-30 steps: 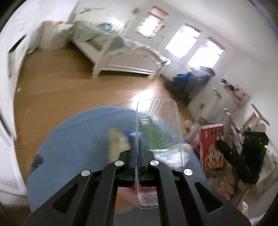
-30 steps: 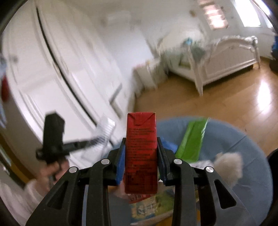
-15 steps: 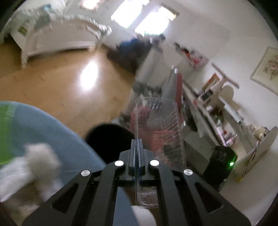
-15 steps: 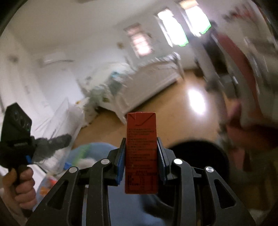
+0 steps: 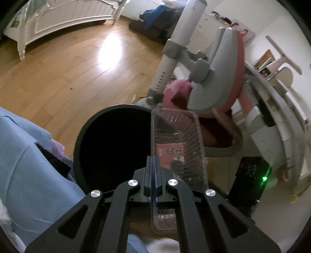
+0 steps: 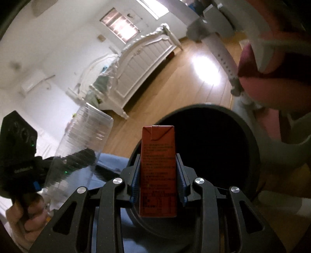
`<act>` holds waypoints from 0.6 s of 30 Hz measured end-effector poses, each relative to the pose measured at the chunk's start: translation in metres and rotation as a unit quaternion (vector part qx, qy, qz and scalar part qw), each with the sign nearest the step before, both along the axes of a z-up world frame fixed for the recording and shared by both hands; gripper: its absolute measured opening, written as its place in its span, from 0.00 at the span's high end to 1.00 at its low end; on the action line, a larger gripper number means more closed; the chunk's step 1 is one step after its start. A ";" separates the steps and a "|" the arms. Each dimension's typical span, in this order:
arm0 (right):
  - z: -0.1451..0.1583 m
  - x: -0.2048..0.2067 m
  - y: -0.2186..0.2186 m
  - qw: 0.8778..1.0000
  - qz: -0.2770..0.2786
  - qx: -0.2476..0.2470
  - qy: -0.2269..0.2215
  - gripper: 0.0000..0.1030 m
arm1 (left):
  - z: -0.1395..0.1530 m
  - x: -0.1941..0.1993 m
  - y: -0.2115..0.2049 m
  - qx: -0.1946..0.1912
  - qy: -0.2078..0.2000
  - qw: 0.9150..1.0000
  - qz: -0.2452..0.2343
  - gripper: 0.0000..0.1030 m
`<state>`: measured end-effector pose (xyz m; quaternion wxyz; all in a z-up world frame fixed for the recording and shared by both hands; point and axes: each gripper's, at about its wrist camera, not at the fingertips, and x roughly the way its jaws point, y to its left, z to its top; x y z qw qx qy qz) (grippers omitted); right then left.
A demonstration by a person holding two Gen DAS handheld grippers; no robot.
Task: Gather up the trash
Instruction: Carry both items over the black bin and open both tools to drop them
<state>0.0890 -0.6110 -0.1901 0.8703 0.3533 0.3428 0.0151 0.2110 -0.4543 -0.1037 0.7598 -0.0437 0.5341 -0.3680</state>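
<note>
Both swung over from the blue beanbag [image 5: 29,165] to the black bin [image 5: 112,148] now: left gripper [image 5: 153,175] pinching the clear tray [image 5: 176,140], right gripper [image 6: 158,171] easing off the red carton [image 6: 157,171], probably about to drop.

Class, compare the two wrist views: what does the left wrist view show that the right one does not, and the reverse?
Only the left wrist view shows a black box with a green light by the wall. Only the right shows the person's hand holding the left gripper, plus a wall air conditioner. Both share the black bin, clear plastic tray, red carton in the right gripper, white bed, wooden floor.
</note>
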 end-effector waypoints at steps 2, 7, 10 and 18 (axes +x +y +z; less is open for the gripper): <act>0.003 -0.002 0.002 1.000 -0.006 0.003 0.007 0.39 | -0.003 0.003 -0.001 0.016 -0.004 1.000 0.007 0.94; 0.014 -0.010 0.010 1.000 -0.010 -0.004 0.001 0.29 | 0.008 -0.002 0.012 0.012 -0.015 1.000 0.014 0.50; 0.027 -0.014 0.025 1.000 0.002 -0.014 -0.005 0.29 | 0.031 -0.015 0.031 -0.006 -0.043 0.999 0.015 0.46; 0.092 -0.009 0.113 0.995 0.078 -0.056 -0.039 0.30 | 0.094 -0.048 0.149 -0.032 -0.097 0.991 0.081 0.39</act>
